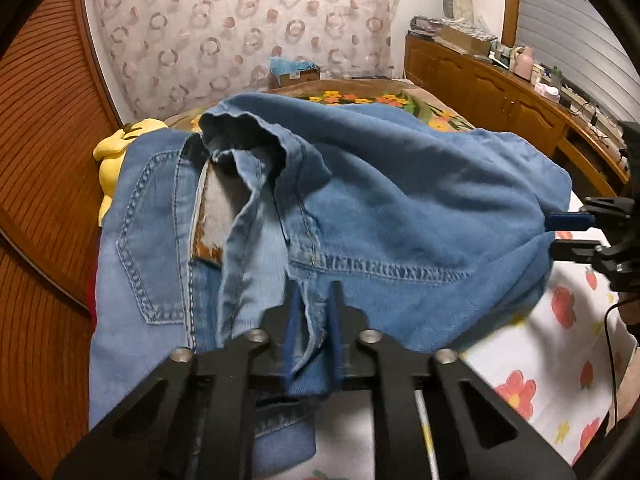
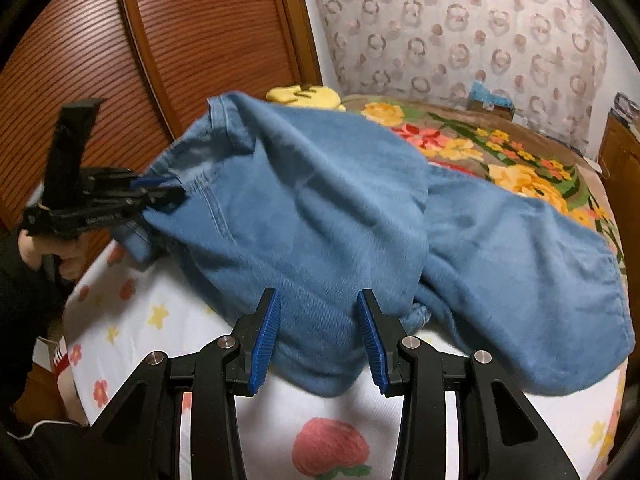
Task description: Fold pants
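Blue denim pants (image 1: 380,200) lie bunched on the bed, folded over so a back pocket (image 1: 152,240) and the waistband show at the left. My left gripper (image 1: 314,320) is shut on a fold of the denim near the waistband; it also shows in the right wrist view (image 2: 160,196), pinching the pants' left edge. My right gripper (image 2: 318,336) has its blue pads (image 2: 264,344) spread wide around the near edge of the pants (image 2: 320,220) without pressing it. In the left wrist view the right gripper (image 1: 556,232) sits at the pants' right edge.
The bed has a white fruit-print sheet (image 2: 340,440) in front and a floral blanket (image 2: 500,152) behind. A yellow plush toy (image 1: 116,152) lies by the wooden headboard (image 1: 44,160). A wooden dresser (image 1: 500,92) with clutter stands on the right.
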`<move>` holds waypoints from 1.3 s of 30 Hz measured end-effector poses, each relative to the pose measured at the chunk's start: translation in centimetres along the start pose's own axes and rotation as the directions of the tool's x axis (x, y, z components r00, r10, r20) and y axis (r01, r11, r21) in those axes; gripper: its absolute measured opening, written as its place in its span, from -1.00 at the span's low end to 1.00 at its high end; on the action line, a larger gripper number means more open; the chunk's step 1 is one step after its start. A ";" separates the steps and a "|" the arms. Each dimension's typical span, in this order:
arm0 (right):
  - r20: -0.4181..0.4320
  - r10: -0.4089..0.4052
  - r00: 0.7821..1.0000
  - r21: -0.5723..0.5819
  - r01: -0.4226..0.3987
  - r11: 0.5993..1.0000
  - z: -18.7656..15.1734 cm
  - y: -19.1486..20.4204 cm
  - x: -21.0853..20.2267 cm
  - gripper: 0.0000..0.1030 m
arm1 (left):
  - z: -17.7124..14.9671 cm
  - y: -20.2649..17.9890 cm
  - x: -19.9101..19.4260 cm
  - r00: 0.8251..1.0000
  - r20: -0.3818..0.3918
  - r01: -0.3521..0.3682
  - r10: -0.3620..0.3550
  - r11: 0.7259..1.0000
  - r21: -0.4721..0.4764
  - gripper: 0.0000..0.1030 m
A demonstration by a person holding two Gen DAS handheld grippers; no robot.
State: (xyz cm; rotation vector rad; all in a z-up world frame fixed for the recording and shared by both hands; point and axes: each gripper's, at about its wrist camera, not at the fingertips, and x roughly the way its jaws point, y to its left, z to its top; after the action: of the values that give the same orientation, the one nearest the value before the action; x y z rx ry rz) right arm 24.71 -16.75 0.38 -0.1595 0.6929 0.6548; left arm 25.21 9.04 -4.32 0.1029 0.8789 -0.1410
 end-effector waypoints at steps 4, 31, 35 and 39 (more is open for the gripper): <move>-0.027 -0.013 1.000 -0.022 0.013 1.000 -0.2 0.3 0.6 -0.20 | -0.8 -0.1 -1.2 1.000 0.027 0.007 -0.007 1.000 -0.006 -0.91; 0.019 0.029 0.999 0.040 -0.030 0.999 -6.1 2.8 -4.4 -0.98 | -7.9 -0.2 -5.4 0.995 0.101 0.036 -0.023 0.990 -0.133 -0.92; 0.041 0.017 0.999 0.041 -0.019 0.999 -5.2 2.6 -5.3 -0.98 | -7.5 -0.6 -6.3 0.992 0.123 0.029 -0.014 0.992 -0.122 -0.91; 0.082 -0.014 0.997 0.049 0.010 0.999 -5.3 2.2 -6.9 -0.92 | -6.0 -0.2 -7.0 0.990 0.144 0.024 -0.007 0.993 -0.115 -0.51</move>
State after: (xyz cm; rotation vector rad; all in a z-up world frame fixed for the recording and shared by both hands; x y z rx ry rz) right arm 16.50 -20.35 0.95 -0.0913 0.6277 0.6294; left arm 16.18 10.26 -2.70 -0.0227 0.7425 -0.1097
